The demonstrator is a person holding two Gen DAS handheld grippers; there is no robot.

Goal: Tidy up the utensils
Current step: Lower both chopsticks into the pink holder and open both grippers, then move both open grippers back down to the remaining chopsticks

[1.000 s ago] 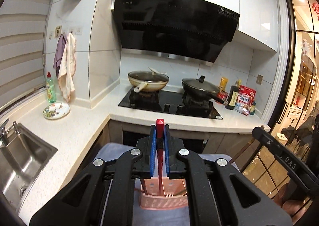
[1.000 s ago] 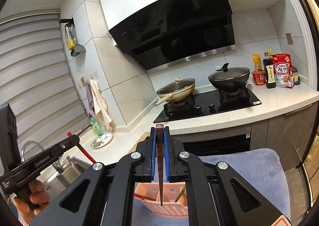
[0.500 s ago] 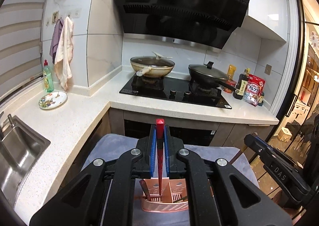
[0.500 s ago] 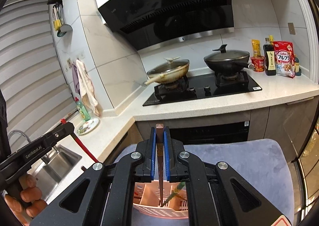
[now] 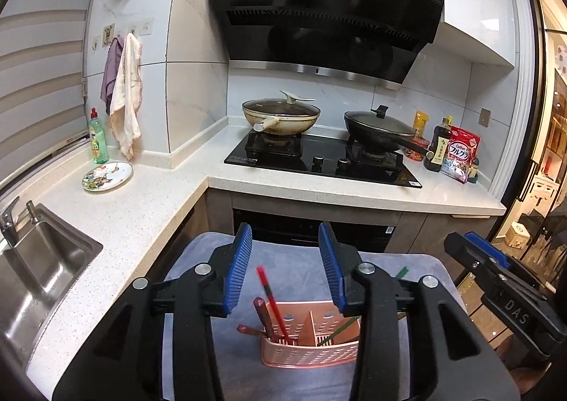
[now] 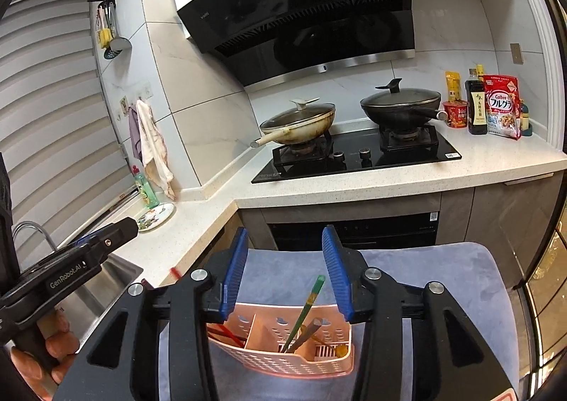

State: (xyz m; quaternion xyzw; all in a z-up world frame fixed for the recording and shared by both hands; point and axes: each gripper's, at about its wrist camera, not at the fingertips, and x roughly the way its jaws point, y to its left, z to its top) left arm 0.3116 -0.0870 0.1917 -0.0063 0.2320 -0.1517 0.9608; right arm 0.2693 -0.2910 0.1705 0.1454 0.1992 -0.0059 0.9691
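Standing spread wide above the pink caddy (image 5: pixel 312 353), the left claw (image 5: pixel 285 268) is seen with nothing between its blue pads. A red chopstick (image 5: pixel 271 298) is found leaning in the caddy's left compartment beside two dark-red utensils (image 5: pixel 262 312). The right claw (image 6: pixel 281 271) is likewise parted wide and empty. A green chopstick (image 6: pixel 306 307) is observed tilted in the right compartment. The caddy is set on a blue-grey mat (image 6: pixel 443 280) in front of the worktop (image 6: pixel 389 181).
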